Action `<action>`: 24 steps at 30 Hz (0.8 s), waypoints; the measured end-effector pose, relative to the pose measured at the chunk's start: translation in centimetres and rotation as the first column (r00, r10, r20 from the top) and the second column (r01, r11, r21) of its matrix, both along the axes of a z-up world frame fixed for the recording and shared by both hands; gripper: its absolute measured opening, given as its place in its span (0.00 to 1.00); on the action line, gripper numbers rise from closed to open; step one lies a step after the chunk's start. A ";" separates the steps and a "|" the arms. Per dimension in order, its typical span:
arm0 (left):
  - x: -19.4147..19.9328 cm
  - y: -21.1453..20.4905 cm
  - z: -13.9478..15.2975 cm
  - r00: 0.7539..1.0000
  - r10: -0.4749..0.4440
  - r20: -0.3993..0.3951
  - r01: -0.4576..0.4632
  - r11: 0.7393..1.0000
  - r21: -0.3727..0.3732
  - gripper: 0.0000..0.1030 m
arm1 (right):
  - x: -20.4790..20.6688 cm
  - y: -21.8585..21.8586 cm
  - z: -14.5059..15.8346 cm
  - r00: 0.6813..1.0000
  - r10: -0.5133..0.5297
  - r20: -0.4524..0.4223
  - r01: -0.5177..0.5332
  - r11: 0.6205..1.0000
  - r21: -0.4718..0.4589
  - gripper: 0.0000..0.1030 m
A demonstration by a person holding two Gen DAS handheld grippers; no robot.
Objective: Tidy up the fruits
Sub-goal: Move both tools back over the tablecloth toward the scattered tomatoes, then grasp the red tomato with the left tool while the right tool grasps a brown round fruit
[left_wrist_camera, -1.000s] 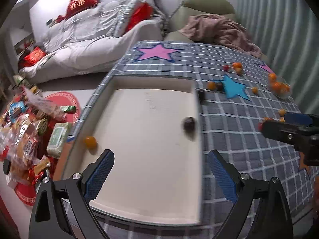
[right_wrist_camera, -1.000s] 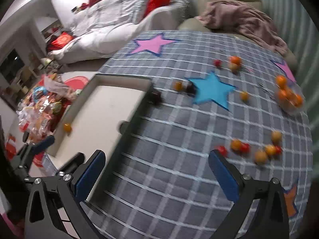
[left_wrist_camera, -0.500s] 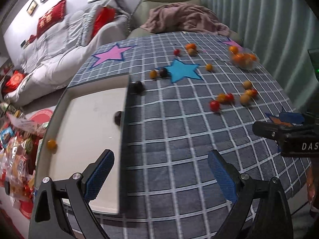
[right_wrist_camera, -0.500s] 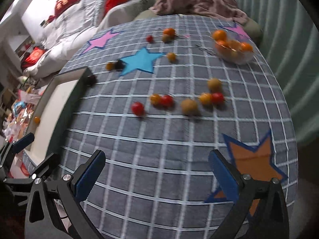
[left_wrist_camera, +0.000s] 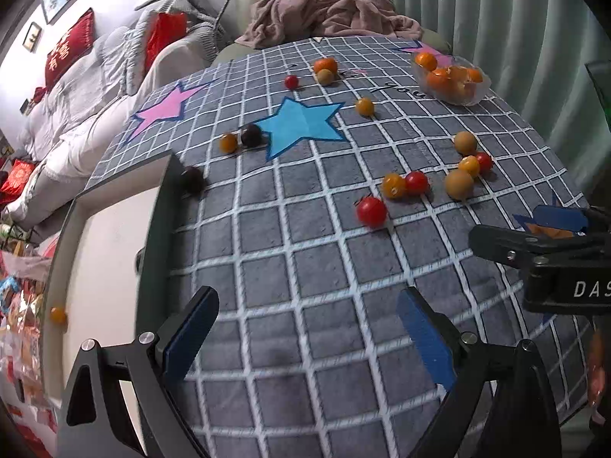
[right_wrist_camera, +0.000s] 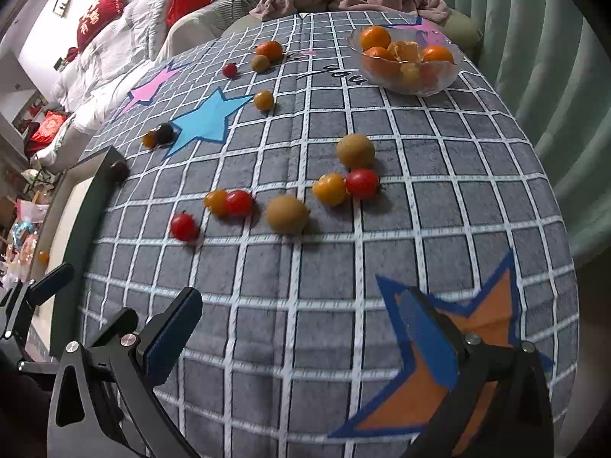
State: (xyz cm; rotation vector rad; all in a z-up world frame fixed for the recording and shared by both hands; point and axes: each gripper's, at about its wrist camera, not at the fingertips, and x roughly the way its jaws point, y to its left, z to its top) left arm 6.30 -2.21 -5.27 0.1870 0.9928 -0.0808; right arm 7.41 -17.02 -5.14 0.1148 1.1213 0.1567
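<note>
Several small fruits lie loose on the grey checked tablecloth [left_wrist_camera: 305, 267]: red tomatoes [left_wrist_camera: 371, 210] [right_wrist_camera: 184, 226], yellow tomatoes [right_wrist_camera: 329, 189], tan round fruits [right_wrist_camera: 286, 214] and dark plums [left_wrist_camera: 251, 134]. A clear glass bowl [right_wrist_camera: 439, 84] of oranges stands far right. A white tray [left_wrist_camera: 110, 252] at the left holds one small orange fruit [left_wrist_camera: 58, 315]; a plum [left_wrist_camera: 193, 179] rests at its outer corner. My left gripper [left_wrist_camera: 307, 337] is open and empty above the cloth. My right gripper [right_wrist_camera: 301, 339] is open and empty, short of the fruit cluster.
A pink blanket [left_wrist_camera: 328, 11] lies on a green chair behind the table. A white sofa with red cushions [left_wrist_camera: 76, 87] stands at the left. Snack packets [left_wrist_camera: 19, 324] cover the floor by the tray. A curtain [right_wrist_camera: 553, 76] hangs at the right.
Both grippers have swung right, away from the tray and toward the loose fruits and the bowl. Both stayed open. No fruit has moved.
</note>
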 end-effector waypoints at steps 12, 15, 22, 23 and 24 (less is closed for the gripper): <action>3.6 -2.2 -1.2 0.996 -0.070 0.049 0.069 0.997 0.023 0.93 | 2.8 1.7 -1.1 0.998 0.051 0.032 -0.050 0.998 -0.030 0.89; 4.3 -2.8 -1.7 0.995 -0.081 0.051 0.079 0.996 0.032 0.93 | 3.3 2.2 -0.9 0.996 0.073 0.043 -0.071 0.996 -0.051 0.76; 5.4 -3.2 -2.2 0.997 -0.077 0.030 0.077 0.997 0.005 0.62 | 3.6 1.9 -0.6 0.995 0.084 0.062 -0.082 0.996 -0.031 0.31; 5.4 -3.3 -2.2 0.996 -0.081 0.029 0.081 0.997 -0.005 0.56 | 3.5 1.7 -0.6 0.995 0.082 0.063 -0.081 0.996 -0.020 0.31; 5.4 -3.3 -2.2 0.996 -0.084 0.026 0.084 0.996 -0.012 0.49 | 3.3 1.4 -0.6 0.994 0.082 0.066 -0.082 0.997 -0.006 0.31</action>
